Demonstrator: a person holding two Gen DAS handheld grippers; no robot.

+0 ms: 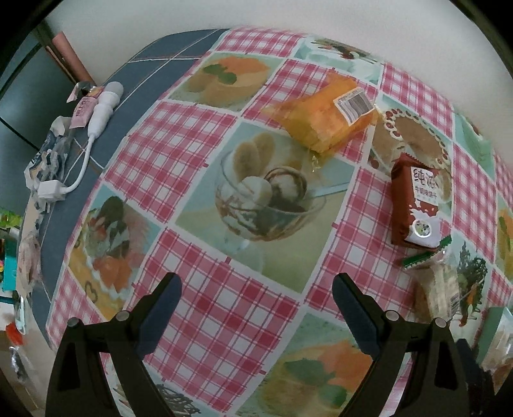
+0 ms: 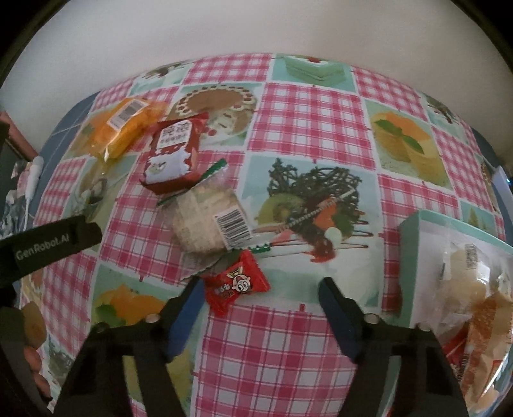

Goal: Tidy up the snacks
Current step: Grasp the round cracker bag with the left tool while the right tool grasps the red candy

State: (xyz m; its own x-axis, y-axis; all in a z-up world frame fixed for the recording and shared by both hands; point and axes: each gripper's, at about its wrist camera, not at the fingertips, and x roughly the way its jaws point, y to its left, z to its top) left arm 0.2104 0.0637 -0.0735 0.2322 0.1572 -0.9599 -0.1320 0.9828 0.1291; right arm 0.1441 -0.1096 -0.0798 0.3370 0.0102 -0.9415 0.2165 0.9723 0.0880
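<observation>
From the left wrist camera, three loose snacks lie on the tablecloth (image 1: 224, 304): one orange packet (image 1: 323, 118) with a barcode label, one brown-red milk-biscuit pack (image 1: 416, 205) standing just right of it, and one clear packet of pale crackers (image 1: 439, 282) with a green seal, touching the brown pack's lower end. The left gripper (image 1: 256, 308) hovers over a bare pink check patch with its jaws spread wide and nothing between them. The cloth is pink gingham with dessert pictures, laid over a blue table top (image 1: 141, 83); on the blue strip lie one white cable with a plug (image 1: 96, 128) and some crumpled wrappers (image 1: 48, 154). A plain white wall (image 1: 320, 16) runs behind.

From the right wrist camera, four loose snacks show: the orange packet (image 2: 125, 128), the brown-red pack (image 2: 173, 154), the cracker packet (image 2: 208, 218) and one small red candy sachet (image 2: 235, 285) with a cartoon face. The right gripper (image 2: 259, 304) is wide open, holding nothing, its left finger just beside the red sachet. At the right edge a mint-green box (image 2: 410, 256) holds several wrapped snacks, too crowded to count
</observation>
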